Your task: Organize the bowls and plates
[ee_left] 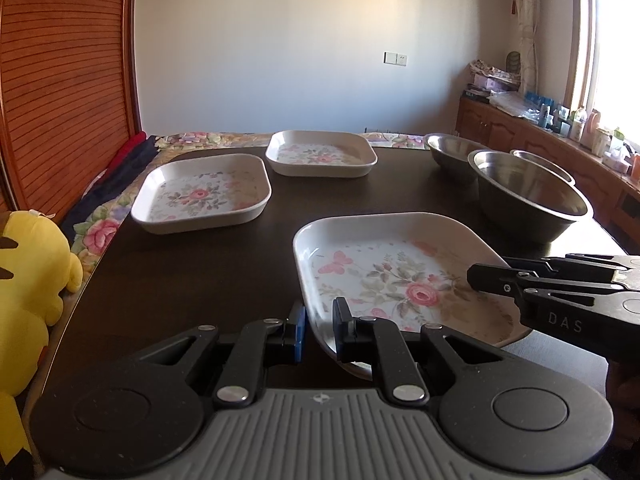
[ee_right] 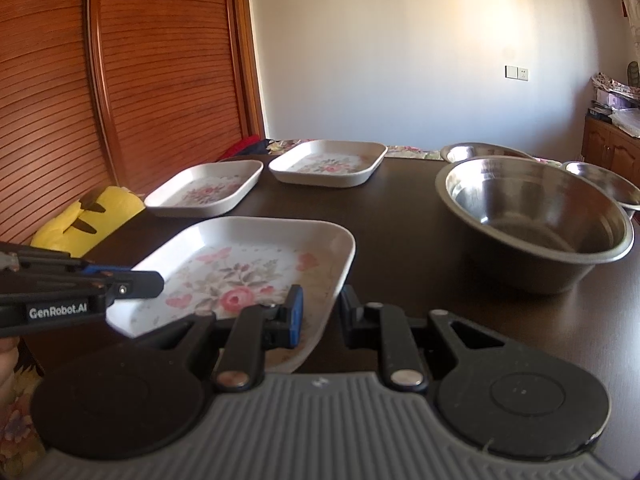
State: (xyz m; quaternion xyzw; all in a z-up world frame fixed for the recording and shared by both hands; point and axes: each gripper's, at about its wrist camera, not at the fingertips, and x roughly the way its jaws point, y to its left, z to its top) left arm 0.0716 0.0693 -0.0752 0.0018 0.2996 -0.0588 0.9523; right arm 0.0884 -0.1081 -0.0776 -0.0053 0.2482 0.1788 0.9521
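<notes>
We hold one floral square plate (ee_left: 400,280) between both grippers. The left gripper (ee_left: 320,334) is clamped on the plate's near-left rim, one pad outside the wall and one inside. The right gripper (ee_right: 322,312) is clamped on the near-right rim of the same plate (ee_right: 248,264) in the same manner. In each wrist view the opposite gripper enters from the side, with its fingers over the plate's edge. The plate's near edge sits clear of the dark desk (ee_left: 192,272); we cannot tell whether its far edge touches the surface.

Ahead and to the left of the left gripper, a second floral plate (ee_left: 202,194) rests flat on the desk. A third floral plate (ee_left: 322,153) lies beyond it, farther ahead, apart from the second.

Ahead and to the right of the right gripper stands a large steel bowl (ee_right: 536,216), upright. Two smaller steel bowls sit behind it: one (ee_right: 476,151) farther ahead, one (ee_right: 604,182) to the right.

A yellow plush toy (ee_left: 32,276) lies off the desk's left edge, beside a wooden slatted panel (ee_left: 68,80).
</notes>
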